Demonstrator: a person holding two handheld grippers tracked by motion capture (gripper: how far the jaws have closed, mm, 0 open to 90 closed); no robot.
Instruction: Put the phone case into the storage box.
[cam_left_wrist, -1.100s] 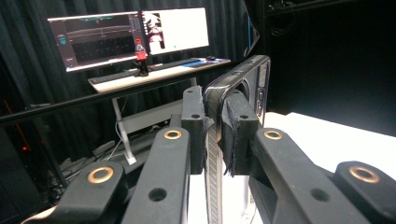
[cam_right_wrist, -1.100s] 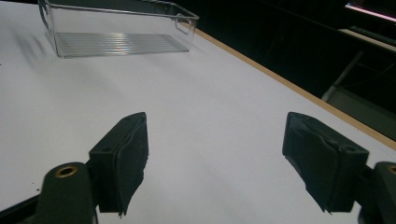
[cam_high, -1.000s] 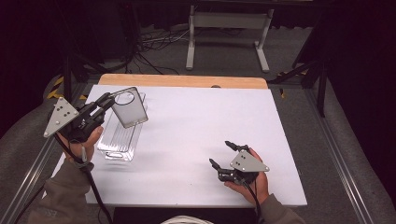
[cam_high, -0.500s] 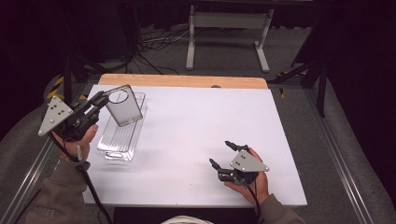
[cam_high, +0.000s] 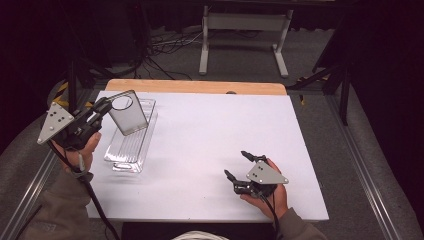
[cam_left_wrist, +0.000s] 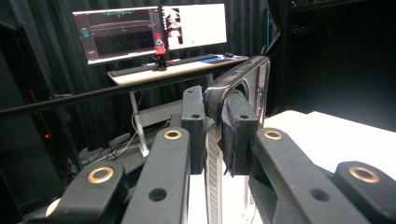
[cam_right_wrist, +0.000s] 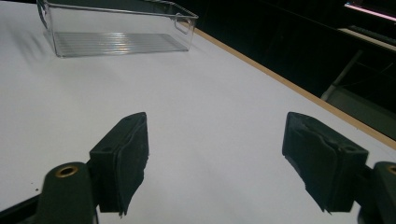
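Above the clear bin (cam_high: 131, 142), left tool (cam_high: 102, 109) clamps phone case (cam_high: 127, 113) edge; lower level, release inside. Right tool (cam_high: 239, 167) spread, idle on tabletop (cam_high: 210, 135).

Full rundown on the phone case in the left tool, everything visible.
The phone case is clear, glossy plastic with a dark rim and a round cutout near its upper end. The left tool is shut on its edge, pads on both faces, as the left gripper view shows. It is held tilted in the air above the clear plastic bin, apparently not touching it.
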